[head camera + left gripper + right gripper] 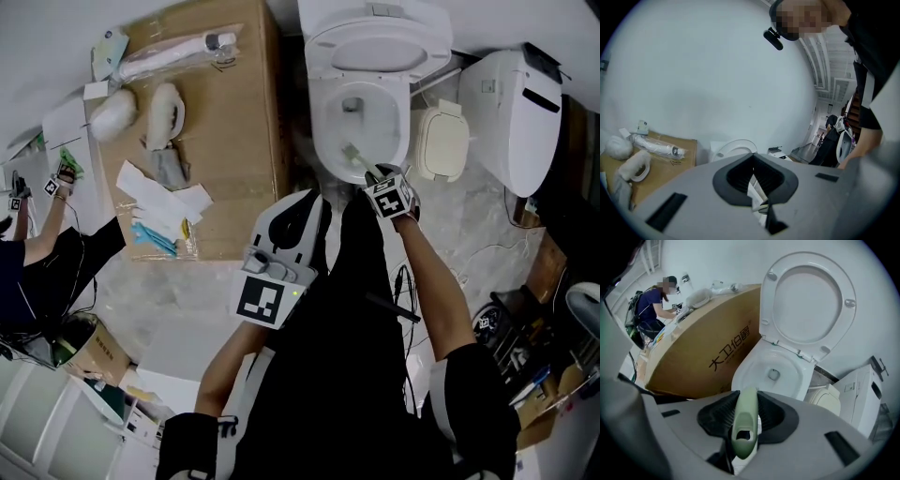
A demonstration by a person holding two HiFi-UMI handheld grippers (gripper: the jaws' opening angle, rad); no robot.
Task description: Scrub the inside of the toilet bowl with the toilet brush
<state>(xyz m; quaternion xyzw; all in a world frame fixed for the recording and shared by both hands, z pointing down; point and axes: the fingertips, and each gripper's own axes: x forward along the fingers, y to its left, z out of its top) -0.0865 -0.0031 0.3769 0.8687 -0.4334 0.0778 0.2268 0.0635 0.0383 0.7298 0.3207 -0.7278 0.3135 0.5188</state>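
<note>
The white toilet [361, 122] stands with its lid [375, 42] raised; the bowl [773, 371] is open, its drain hole showing. My right gripper [389, 192] is at the bowl's front rim, shut on the pale green toilet brush [354, 157], which reaches in over the rim. In the right gripper view the brush handle [744, 425] lies between the jaws of that gripper [745, 416], aimed at the bowl. My left gripper [272, 281] is held back by the person's body, left of the toilet. Its jaws [757, 187] look closed on nothing and face the wall.
A big cardboard box [225, 122] with wrapped items on top stands against the toilet's left side. A cream bin [442, 141] and a second white toilet unit [516, 112] stand to the right. Another person [37, 244] crouches at far left. Cables lie on the floor at right.
</note>
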